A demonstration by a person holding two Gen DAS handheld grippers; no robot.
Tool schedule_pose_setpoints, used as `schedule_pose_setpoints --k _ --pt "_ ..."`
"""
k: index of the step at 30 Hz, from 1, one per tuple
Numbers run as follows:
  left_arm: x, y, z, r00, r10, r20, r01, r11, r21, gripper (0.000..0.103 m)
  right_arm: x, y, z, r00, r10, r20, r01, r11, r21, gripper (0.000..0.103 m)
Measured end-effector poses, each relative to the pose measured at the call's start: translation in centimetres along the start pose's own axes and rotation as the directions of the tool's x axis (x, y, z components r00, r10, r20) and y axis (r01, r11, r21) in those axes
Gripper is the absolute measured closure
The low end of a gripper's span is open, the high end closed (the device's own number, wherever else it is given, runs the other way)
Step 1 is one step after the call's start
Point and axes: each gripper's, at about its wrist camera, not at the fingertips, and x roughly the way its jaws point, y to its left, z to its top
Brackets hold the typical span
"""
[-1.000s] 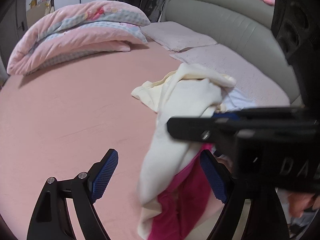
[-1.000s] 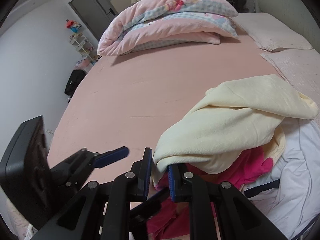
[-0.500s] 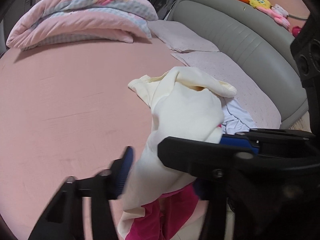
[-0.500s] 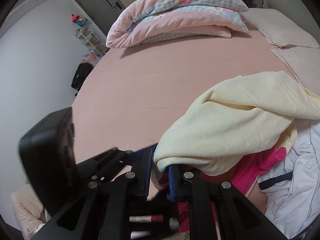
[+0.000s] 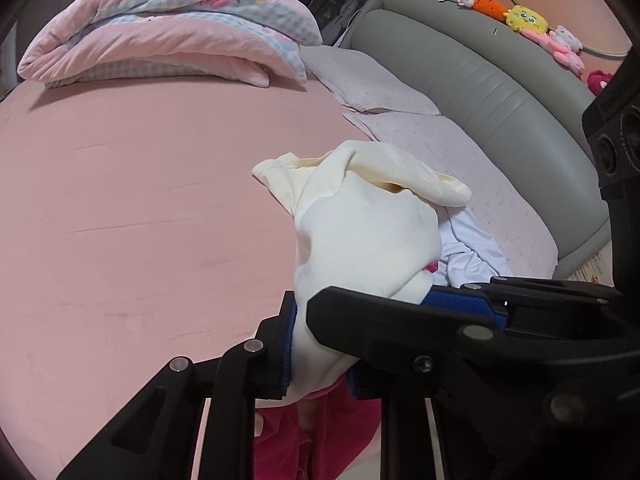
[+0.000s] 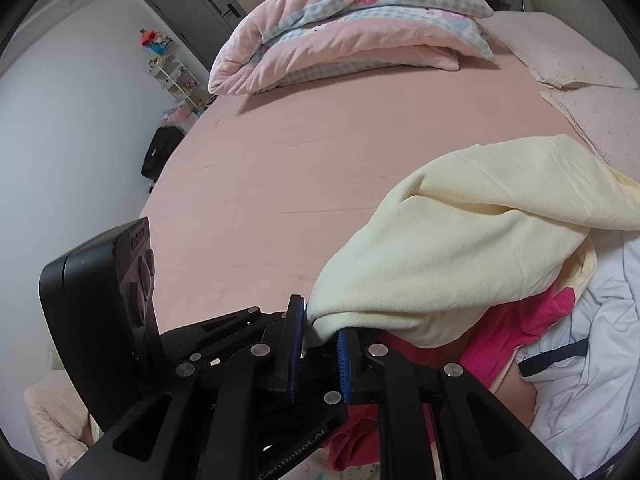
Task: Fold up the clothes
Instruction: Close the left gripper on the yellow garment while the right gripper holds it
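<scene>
Pink bedsheet [image 5: 140, 208] stretches wide beside your clothes heap. Your left tool [image 5: 320, 344], apart a second ago, has now clamped the soft cream cotton garment [image 5: 368, 236] alongside your right tool [image 6: 320, 356], also clamped on it, so you can likely lift it off the magenta garment [image 6: 516, 332] beneath.

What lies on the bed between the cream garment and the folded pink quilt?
Nothing: in both wrist views only bare pink sheet lies between the cream garment and the folded pink quilt.
</scene>
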Motion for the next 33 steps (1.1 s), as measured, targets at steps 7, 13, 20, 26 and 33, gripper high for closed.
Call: schedule_pose_setpoints --k 7,13,20,26,33 --pt "0.6 -0.2 0.2 1.0 0.007 -0.027 -0.007 1.0 0.01 0.086 0.4 -0.4 -0.1 1.0 0.0 -0.001 0.0 1.0 0.014 0.087" --pt "0.8 -0.6 0.1 0.999 0.031 -0.031 -0.03 0.999 0.035 0.086 0.5 -1.1 -0.3 1.0 -0.001 -0.002 0.001 0.999 0.035 0.087" --pt "1.0 -1.0 -0.1 0.998 0.059 -0.035 -0.057 0.996 0.065 0.086 0.1 -2.3 -0.4 1.0 -0.001 -0.009 0.002 0.997 0.072 0.073" --pt "1.5 -0.7 -0.1 0.994 0.1 -0.055 -0.097 0.994 0.052 0.086 -0.7 -3.5 -0.9 0.999 -0.044 -0.023 0.046 0.995 0.085 0.056" --pt "1.4 -0.2 -0.2 0.994 0.088 -0.067 -0.086 0.996 0.032 0.086 -1.5 -4.5 -1.4 0.987 -0.157 -0.016 0.158 0.985 0.071 0.046"
